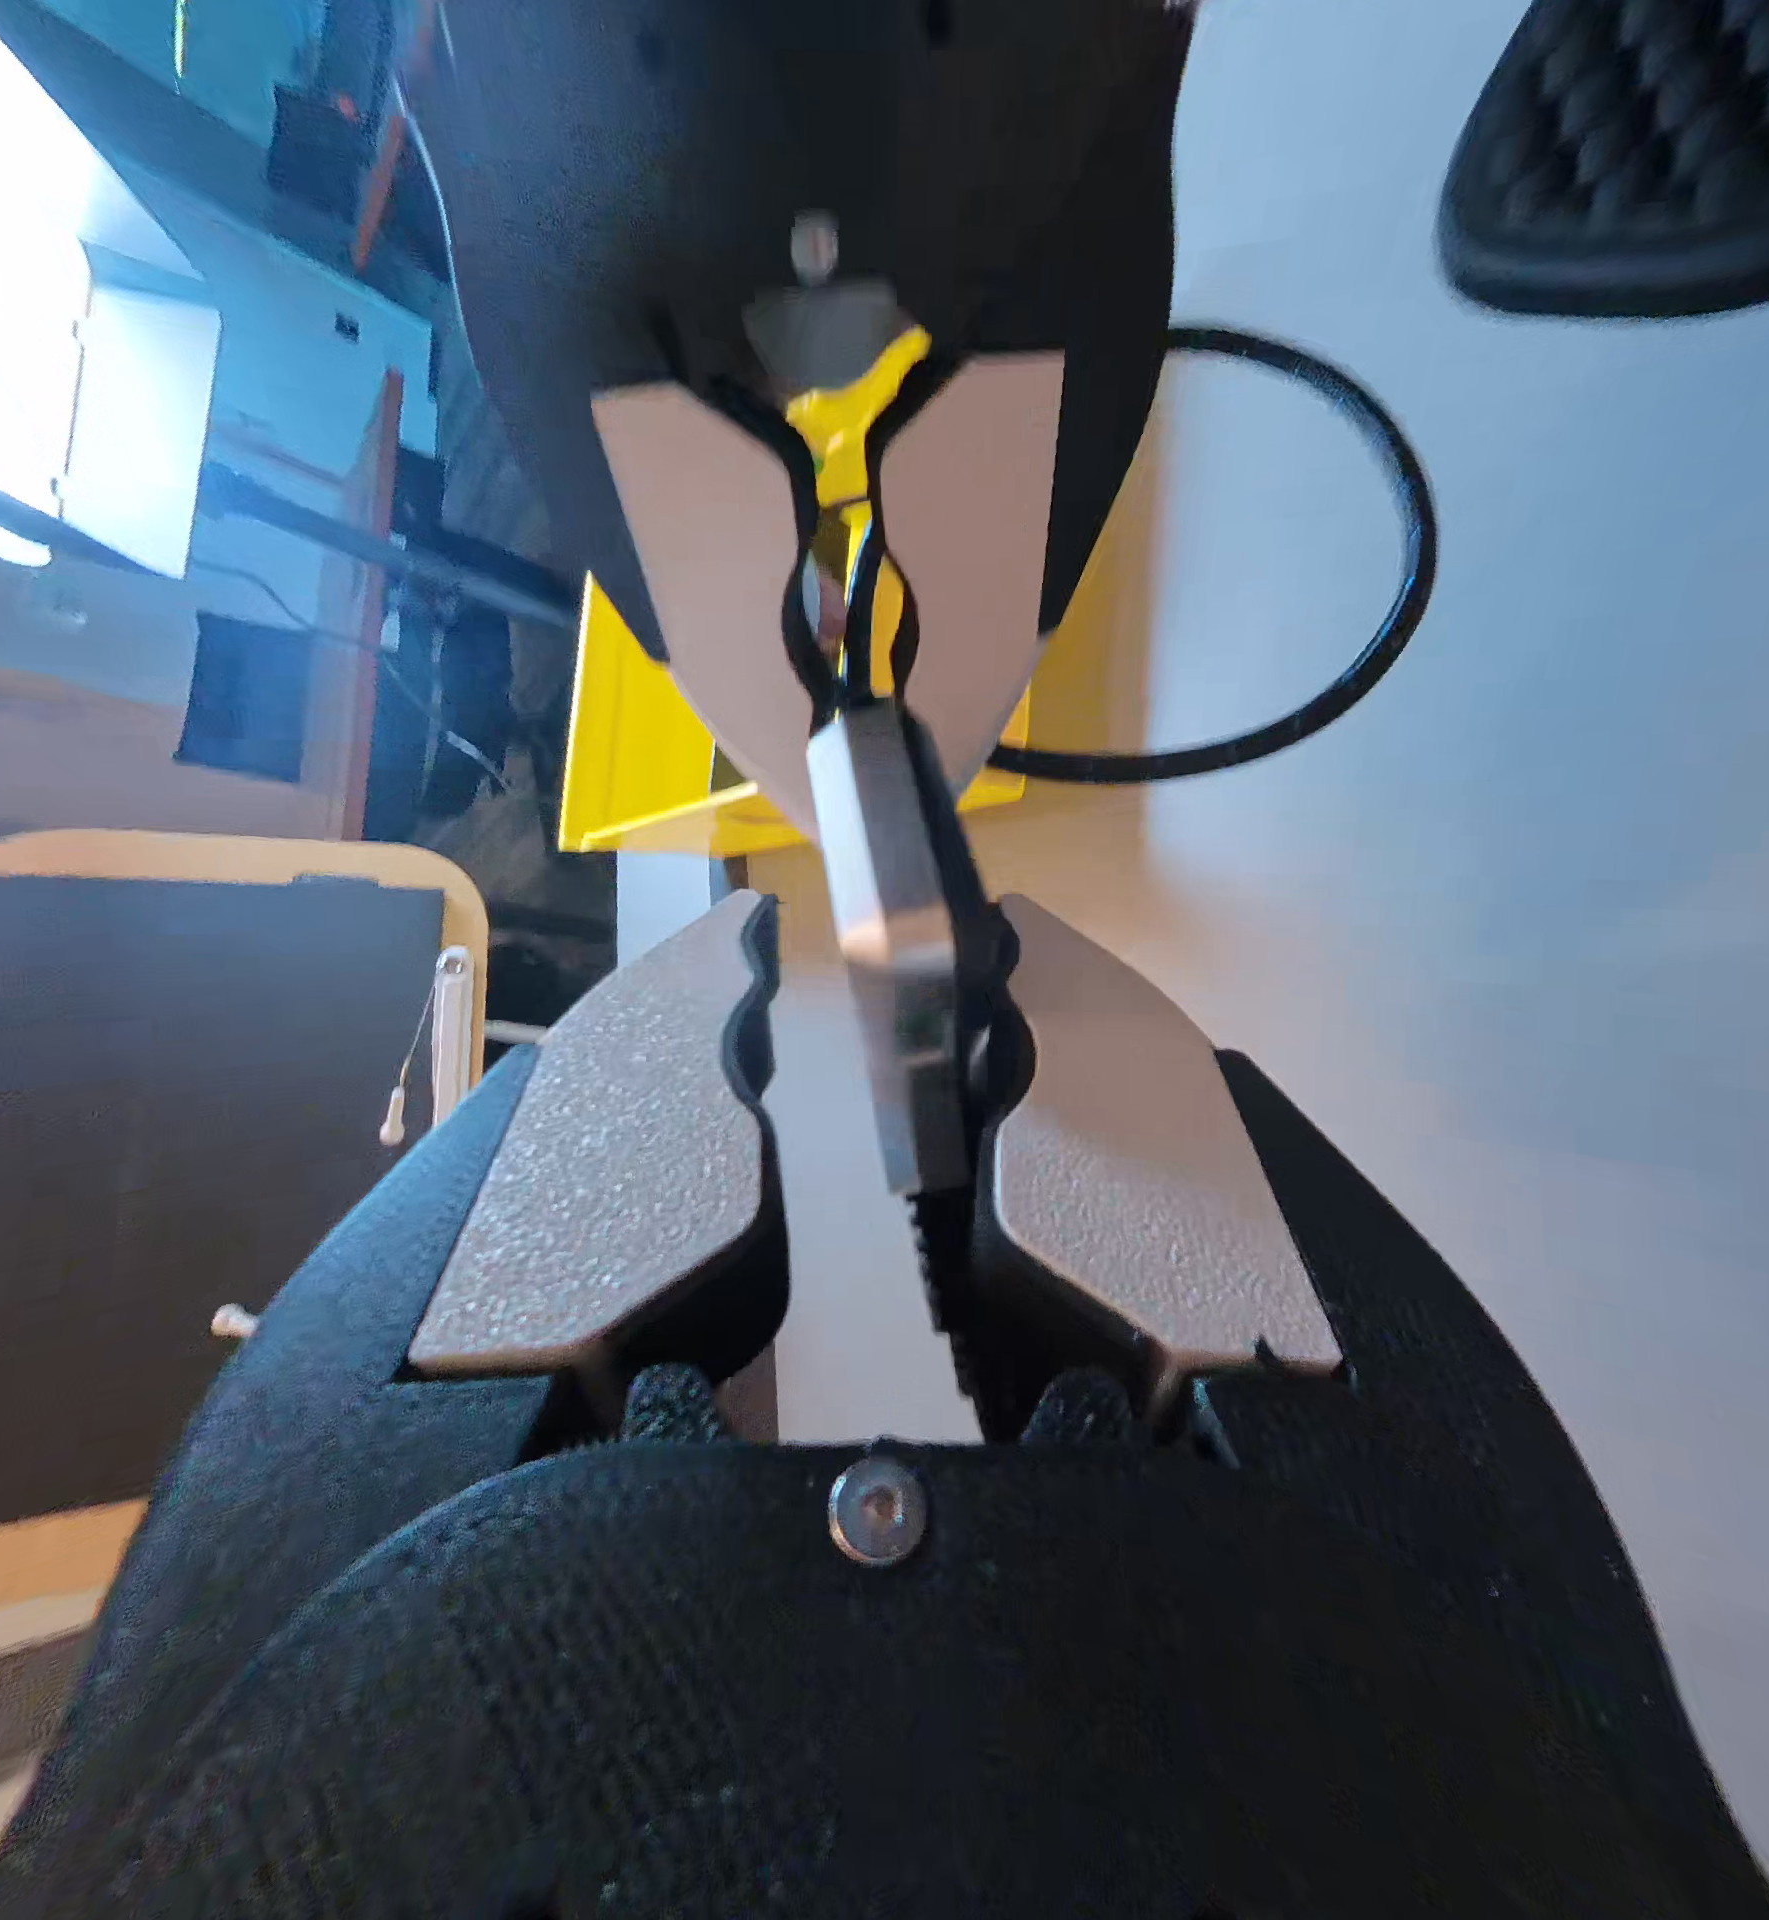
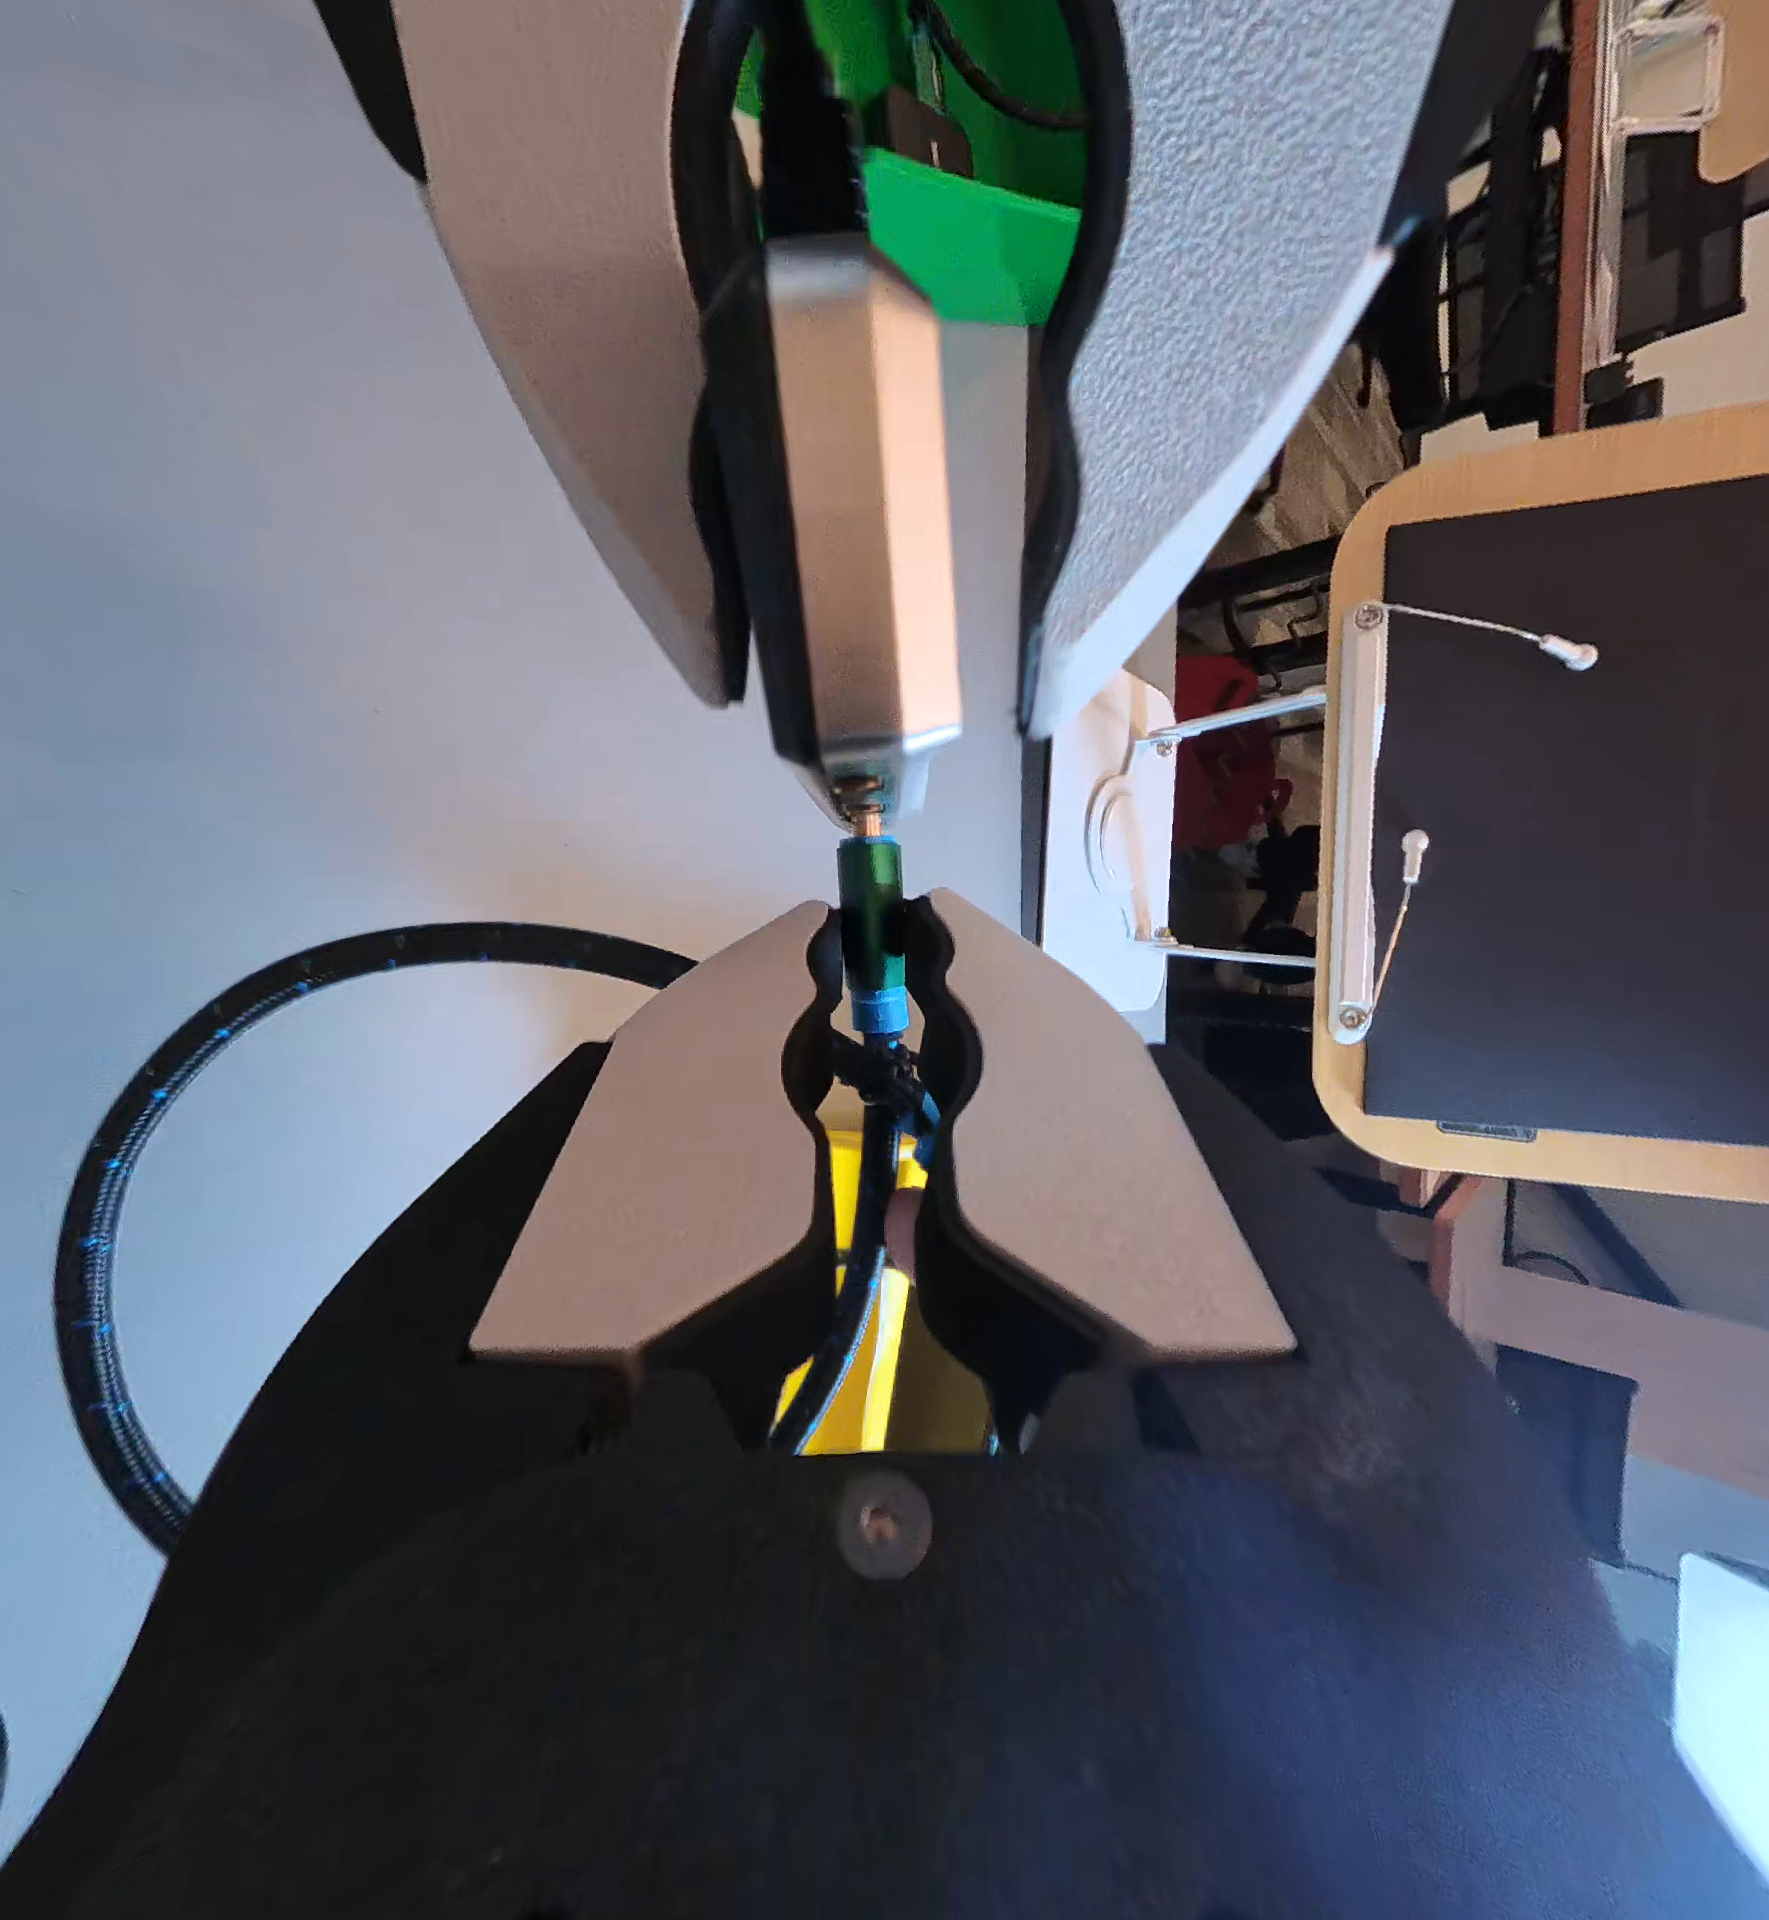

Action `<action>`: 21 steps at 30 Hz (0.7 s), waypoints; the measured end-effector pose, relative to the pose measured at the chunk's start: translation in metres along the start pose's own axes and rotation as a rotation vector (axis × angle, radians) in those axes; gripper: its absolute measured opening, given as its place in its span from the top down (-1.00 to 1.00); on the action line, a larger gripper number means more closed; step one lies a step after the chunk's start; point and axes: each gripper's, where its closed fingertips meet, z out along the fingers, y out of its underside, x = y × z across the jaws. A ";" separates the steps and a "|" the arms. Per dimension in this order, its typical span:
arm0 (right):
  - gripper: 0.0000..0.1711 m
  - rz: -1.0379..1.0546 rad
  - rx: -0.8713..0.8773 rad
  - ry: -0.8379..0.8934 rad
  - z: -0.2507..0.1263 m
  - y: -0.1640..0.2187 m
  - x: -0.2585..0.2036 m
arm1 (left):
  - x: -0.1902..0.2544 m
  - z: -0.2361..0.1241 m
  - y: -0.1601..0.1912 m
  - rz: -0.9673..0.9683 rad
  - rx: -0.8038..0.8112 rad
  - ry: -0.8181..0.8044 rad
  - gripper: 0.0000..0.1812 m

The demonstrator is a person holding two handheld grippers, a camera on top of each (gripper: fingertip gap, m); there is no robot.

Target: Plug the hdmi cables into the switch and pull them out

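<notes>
My left gripper [image 1: 880, 914] is around a silver switch box [image 1: 875, 831]. The box lies against the right finger, and a gap shows between it and the left finger. The right wrist view shows the same gap beside the switch [image 2: 859, 499] in the left gripper [image 2: 875, 717]. My right gripper [image 2: 872, 909] is shut on a green cable plug [image 2: 867, 883] with a blue collar. The plug's tip meets the near end of the switch. Its black braided cable [image 2: 132, 1143] loops over the white table [image 2: 236, 520]. A second black cable [image 2: 807, 125] enters the switch's far end. The right gripper [image 1: 859, 707] faces me in the left wrist view.
A yellow bin [image 1: 641, 769] stands behind the right gripper and a green bin [image 2: 963, 239] behind the left one. A black textured object [image 1: 1638, 156] lies on the table [image 1: 1482, 1039]. Beyond the table edge stands a wood-framed black panel [image 2: 1586, 831]. The grippers' ends are close to 4 cm from one another. The black textured object [image 1: 1638, 156] is about equally far from each gripper, around 25 cm.
</notes>
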 end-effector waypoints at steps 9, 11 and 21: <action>0.87 -0.018 -0.043 0.057 0.000 0.013 0.010 | -0.007 0.020 0.015 0.096 -0.124 -0.090 0.72; 0.86 -0.046 -0.041 0.079 -0.001 0.012 0.012 | -0.009 0.017 0.016 0.088 -0.142 -0.094 0.73; 0.85 -0.026 -0.039 -0.018 0.014 0.031 0.006 | -0.005 0.038 0.035 0.014 -0.147 -0.027 0.73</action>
